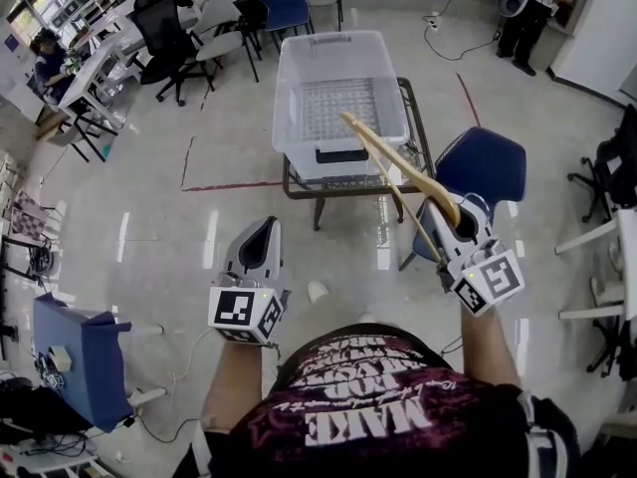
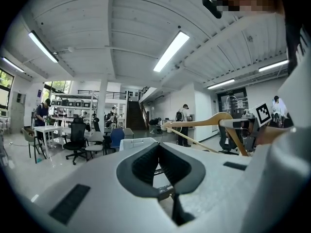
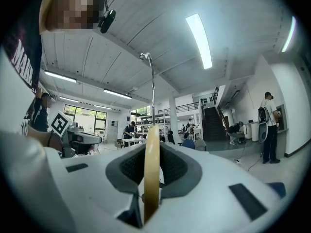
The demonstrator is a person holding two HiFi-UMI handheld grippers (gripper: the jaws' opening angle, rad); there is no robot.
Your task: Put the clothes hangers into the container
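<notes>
The left gripper [image 1: 262,232] hangs low on the near side, well short of the desk [image 1: 299,189]. Its fingers [image 2: 146,165] are closed together with nothing between them, so it has no part in the carry.

Ahead stands the clear container [image 1: 289,78], open-topped, on the small metal-framed desk. I see no hanger inside it.

The wooden hanger [image 1: 398,167] lies with its long axis on a diagonal. It runs from the right fingers up and leftward, and its far end looks to be over the container's near right part. In the right gripper view the wood stands edge-on between the pads, and the wire hook [image 3: 151,81] rises straight above.

The right gripper [image 1: 460,217] is clamped on the hanger's near end, so the right hand is the one placed for the drop. The container lies forward and to the left of these fingers.

A blue chair [image 1: 488,162] sits just beside the desk, under the right hand. The container's near rim is what the hanger must clear.
</notes>
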